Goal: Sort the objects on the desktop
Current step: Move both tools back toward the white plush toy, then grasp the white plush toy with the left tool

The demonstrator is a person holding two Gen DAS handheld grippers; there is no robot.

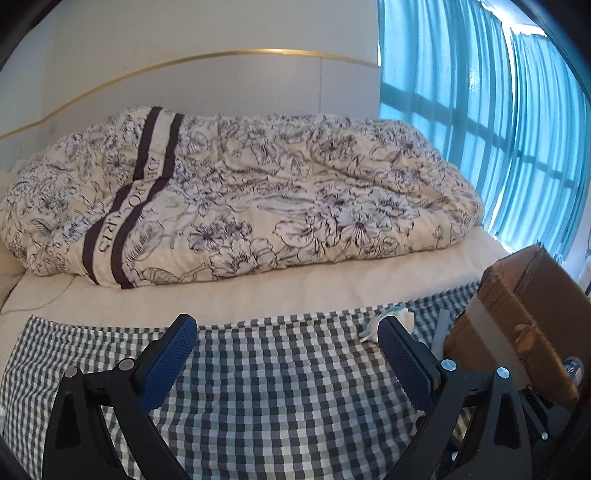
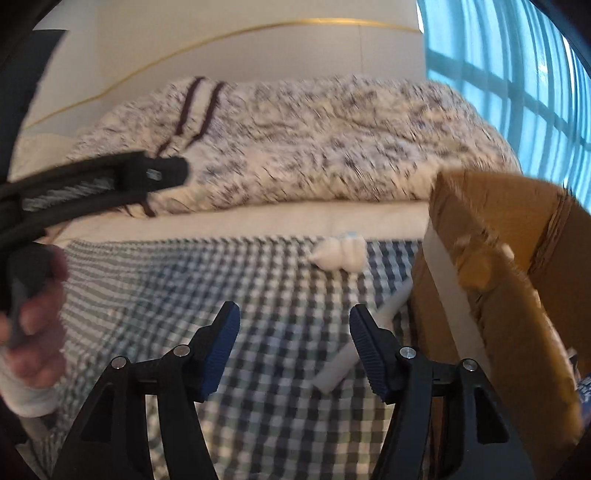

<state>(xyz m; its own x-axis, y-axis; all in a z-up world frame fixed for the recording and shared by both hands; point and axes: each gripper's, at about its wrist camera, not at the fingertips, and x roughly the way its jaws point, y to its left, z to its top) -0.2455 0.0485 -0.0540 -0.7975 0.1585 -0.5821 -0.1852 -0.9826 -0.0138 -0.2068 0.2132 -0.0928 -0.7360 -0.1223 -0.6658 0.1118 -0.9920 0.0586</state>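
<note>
While both tongs stand wide and empty, sorting looks unfinished: white squeeze toy lies ahead of right gripper, white stick just beside its right finger, cardboard box further right. Left gripper over bare checked cloth.

I see a bed with a floral quilt, white wall behind, and daylit blue curtains right.

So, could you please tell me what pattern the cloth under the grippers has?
A grey, green and white check cloth, clearest in the left wrist view.
</note>
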